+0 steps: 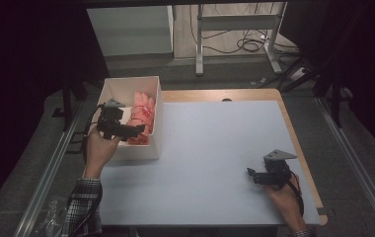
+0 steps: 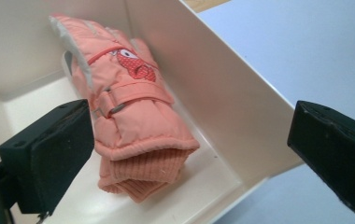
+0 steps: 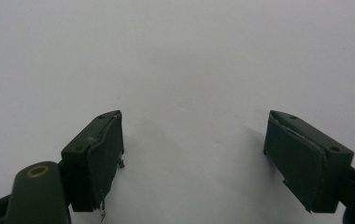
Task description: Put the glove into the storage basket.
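Left gripper (image 1: 132, 129) above white box (image 1: 107, 94), jaws wide apart, empty. Pink glove (image 2: 133, 121), perhaps a pair, lying inside against the box wall. Right gripper (image 1: 252, 175) open over bare worktop (image 1: 215, 148).

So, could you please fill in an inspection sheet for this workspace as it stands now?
Surface: pale blue table top with a wooden edge, bare apart from the box.
Job's things: pink gloves lie stacked in the white box at the table's left, cuffs toward the left gripper.
Clutter: crumpled clear plastic by the left sleeve, off the table.
Grippers: left gripper open, over the box, aimed at the gloves, not touching. Right gripper open over bare table.
Cables: black cable trails from the left gripper; loose cables on the floor beyond.
Surroundings: dark room, metal frame legs behind the table.
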`<state>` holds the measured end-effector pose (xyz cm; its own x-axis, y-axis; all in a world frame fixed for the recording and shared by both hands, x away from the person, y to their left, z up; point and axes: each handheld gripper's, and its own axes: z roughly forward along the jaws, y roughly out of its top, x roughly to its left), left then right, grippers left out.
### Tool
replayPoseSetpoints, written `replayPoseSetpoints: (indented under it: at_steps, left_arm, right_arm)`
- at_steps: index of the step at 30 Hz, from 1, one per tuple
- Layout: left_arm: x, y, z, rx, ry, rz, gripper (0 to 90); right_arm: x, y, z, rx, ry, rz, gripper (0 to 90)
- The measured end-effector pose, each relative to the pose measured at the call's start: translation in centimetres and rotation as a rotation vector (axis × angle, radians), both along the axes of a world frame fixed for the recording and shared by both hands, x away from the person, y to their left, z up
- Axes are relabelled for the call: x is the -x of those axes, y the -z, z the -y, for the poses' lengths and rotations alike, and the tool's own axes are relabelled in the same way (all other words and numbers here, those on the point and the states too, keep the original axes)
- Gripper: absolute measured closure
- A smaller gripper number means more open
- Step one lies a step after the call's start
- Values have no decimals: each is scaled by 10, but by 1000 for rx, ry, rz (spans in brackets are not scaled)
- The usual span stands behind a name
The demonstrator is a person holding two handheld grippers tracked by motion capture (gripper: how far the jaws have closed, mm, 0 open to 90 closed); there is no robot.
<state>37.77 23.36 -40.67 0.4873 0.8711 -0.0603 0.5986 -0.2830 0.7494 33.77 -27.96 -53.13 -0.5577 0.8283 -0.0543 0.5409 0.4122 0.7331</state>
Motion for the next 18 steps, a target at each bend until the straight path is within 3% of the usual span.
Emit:
replayPoseSetpoints:
  at_steps: [11,18]
  left_arm:
    - [9,-7,15,16,58,20,7]
    - [12,-10,32,6,103,33,7]
  right_arm:
    - [0,0,0,0,0,0,202]
    - [0,0,0,0,0,0,202]
